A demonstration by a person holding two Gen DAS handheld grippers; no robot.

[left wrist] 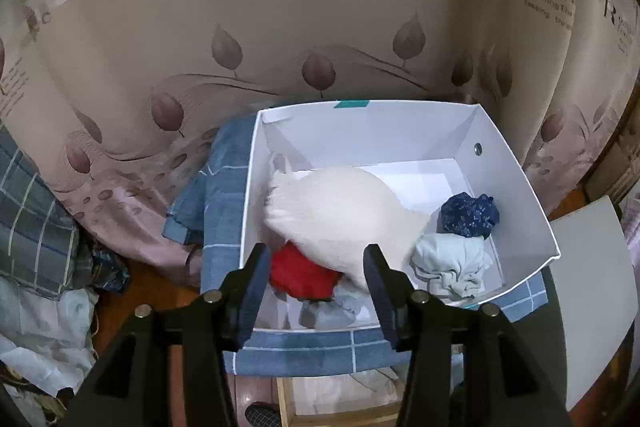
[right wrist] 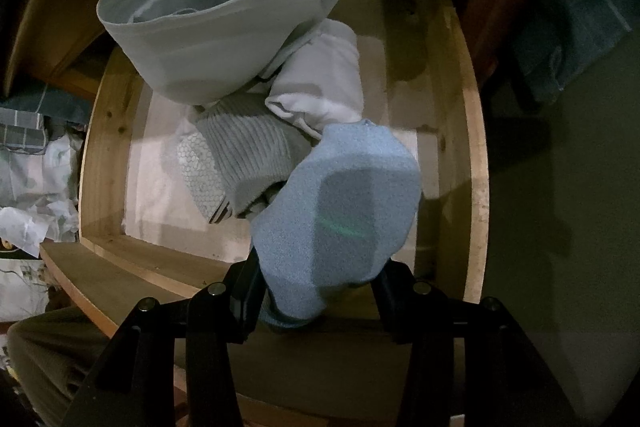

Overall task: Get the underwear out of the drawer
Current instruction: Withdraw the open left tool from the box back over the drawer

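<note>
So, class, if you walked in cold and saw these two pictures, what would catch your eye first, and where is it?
In the right wrist view, a light blue garment fills the space between the right tongs, above the wooden drawer. In the left wrist view, a blurred cream-white garment hangs over the white box, between the open left tongs; below it in the box lies a bright red piece.
</note>
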